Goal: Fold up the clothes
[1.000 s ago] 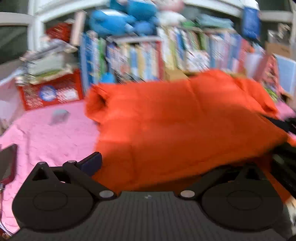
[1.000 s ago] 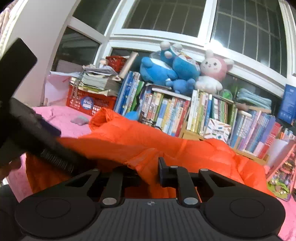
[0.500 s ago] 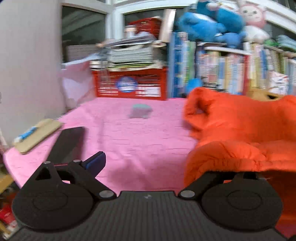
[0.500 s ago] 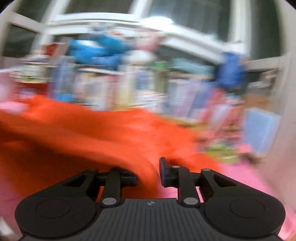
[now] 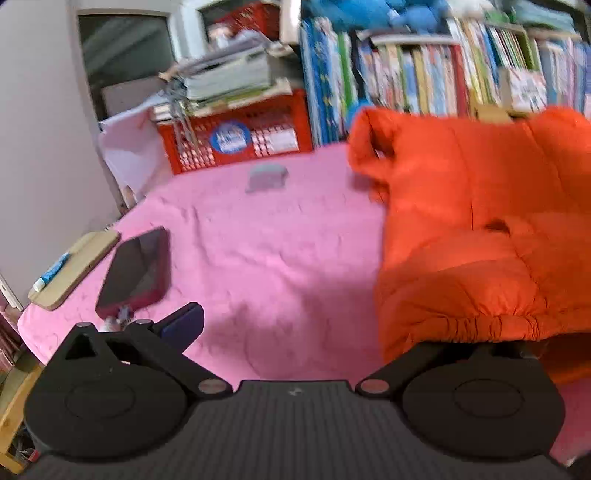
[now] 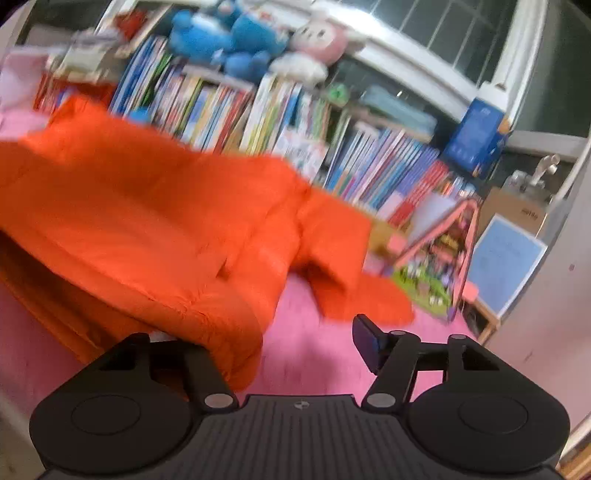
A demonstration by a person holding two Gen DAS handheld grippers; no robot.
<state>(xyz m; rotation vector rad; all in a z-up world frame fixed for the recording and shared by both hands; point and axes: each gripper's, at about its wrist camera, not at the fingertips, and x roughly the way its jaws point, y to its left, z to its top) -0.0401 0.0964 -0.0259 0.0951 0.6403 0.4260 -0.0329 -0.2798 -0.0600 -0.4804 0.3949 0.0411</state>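
Since half a second ago, we find the right gripper (image 6: 295, 332) has let go of the orange puffer jacket (image 6: 155, 221) and now stands wide open. We note the left gripper (image 5: 314, 325) open too, the jacket's elastic hem draped over its right finger. The jacket lies ahead on the pink tabletop (image 5: 258, 258); a phone (image 5: 136, 269) sits ahead-left.

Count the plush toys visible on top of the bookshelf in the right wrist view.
3: two blue plushes side by side, and a pink-and-white one to their right. Blur may hide more.
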